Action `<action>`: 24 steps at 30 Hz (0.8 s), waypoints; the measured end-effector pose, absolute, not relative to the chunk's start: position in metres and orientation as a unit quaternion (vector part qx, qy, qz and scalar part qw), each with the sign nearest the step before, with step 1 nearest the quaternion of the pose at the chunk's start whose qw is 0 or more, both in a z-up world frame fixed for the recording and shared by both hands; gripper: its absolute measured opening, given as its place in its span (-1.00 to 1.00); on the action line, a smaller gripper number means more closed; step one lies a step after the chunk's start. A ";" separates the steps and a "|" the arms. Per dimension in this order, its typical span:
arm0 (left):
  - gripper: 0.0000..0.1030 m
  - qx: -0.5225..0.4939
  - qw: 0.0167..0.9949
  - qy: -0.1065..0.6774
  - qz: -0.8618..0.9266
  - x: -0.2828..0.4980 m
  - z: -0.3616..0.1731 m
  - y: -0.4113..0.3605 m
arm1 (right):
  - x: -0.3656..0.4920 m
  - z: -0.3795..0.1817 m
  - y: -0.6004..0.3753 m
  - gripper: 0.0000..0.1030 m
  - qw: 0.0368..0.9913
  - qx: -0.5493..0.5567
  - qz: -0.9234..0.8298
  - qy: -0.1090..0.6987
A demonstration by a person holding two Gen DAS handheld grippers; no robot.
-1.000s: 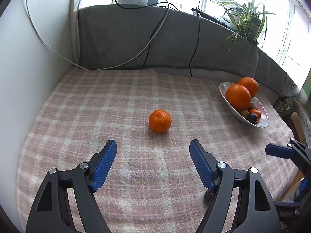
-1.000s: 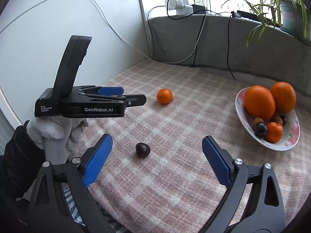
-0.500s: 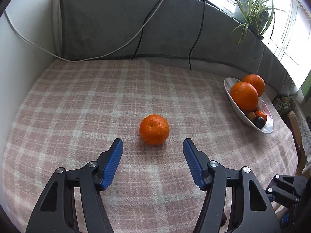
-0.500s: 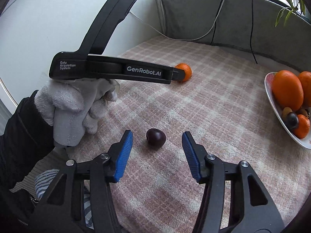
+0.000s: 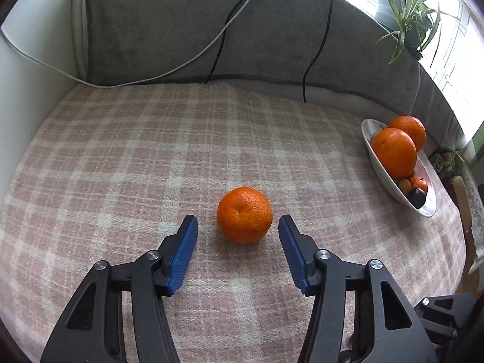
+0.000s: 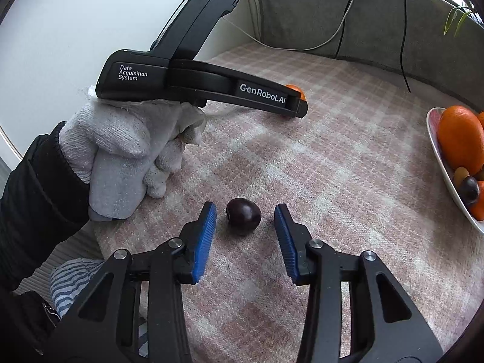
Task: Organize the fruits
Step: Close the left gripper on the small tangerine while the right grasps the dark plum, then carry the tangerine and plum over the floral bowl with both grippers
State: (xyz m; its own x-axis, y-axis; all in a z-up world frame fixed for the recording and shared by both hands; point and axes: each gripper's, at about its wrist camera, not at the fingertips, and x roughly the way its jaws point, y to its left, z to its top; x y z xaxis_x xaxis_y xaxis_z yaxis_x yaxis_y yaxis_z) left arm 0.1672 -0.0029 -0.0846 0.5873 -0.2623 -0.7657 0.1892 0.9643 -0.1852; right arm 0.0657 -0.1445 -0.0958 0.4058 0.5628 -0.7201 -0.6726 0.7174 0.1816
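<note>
**Both tongs closing around loose fruit on the checked cloth**

Left wrist view: Left gripper (image 5: 238, 227) low in the frame, blue pads (image 5: 183, 254) either side of a mandarin (image 5: 244, 214) at centre, jaws closing with the fruit between the tips. Narrow gaps on both sides, pads not yet pressing the peel. Mandarin resting on the pink-and-cream checked cloth (image 5: 151, 157). At right edge, a white oval bowl (image 5: 370, 133) holding two big oranges (image 5: 394, 152), with a small orange fruit, a tan one and a dark plum below them. Grey cushion (image 5: 181, 30) across the top, a white cable and black cables hanging over it; spider plant (image 5: 408, 9) at upper right.

Right wrist view: Right gripper (image 6: 245, 211) at lower centre, jaws closing, a dark plum (image 6: 243, 216) lying on the cloth between the blue fingertips, small gaps left on each side. Upper left: a white-gloved hand (image 6: 121, 157) on a black sleeve gripping the other tool's handle, its black body reaching toward upper centre and hiding most of the mandarin (image 6: 295, 89). Bowl rim (image 6: 431, 127) at right edge, well apart from the plum.
</note>
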 end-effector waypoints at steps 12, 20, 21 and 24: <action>-0.32 -0.030 0.891 0.432 -0.134 0.173 -0.080 -0.016 | 0.069 -0.095 -0.140 -0.52 0.832 -0.068 0.373 0.406; -0.32 -0.027 0.896 0.419 -0.142 0.152 -0.066 -0.023 | 0.066 -0.088 -0.149 -0.53 0.834 -0.058 0.373 0.402; -0.32 -0.026 0.897 0.417 -0.144 0.149 -0.063 -0.025 | 0.065 -0.086 -0.153 -0.53 0.835 -0.056 0.373 0.400; -0.32 -0.022 0.899 0.410 -0.150 0.139 -0.054 -0.032 | 0.063 -0.083 -0.159 -0.53 0.840 -0.052 0.370 0.394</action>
State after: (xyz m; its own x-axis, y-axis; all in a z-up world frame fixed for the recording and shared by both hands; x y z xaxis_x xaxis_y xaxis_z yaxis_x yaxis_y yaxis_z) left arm 0.1385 -0.0321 -0.0542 0.6181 -0.2874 -0.7316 0.2512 0.9542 -0.1626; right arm 0.0634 -0.1586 -0.0826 0.4157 0.5797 -0.7008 -0.6623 0.7211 0.2036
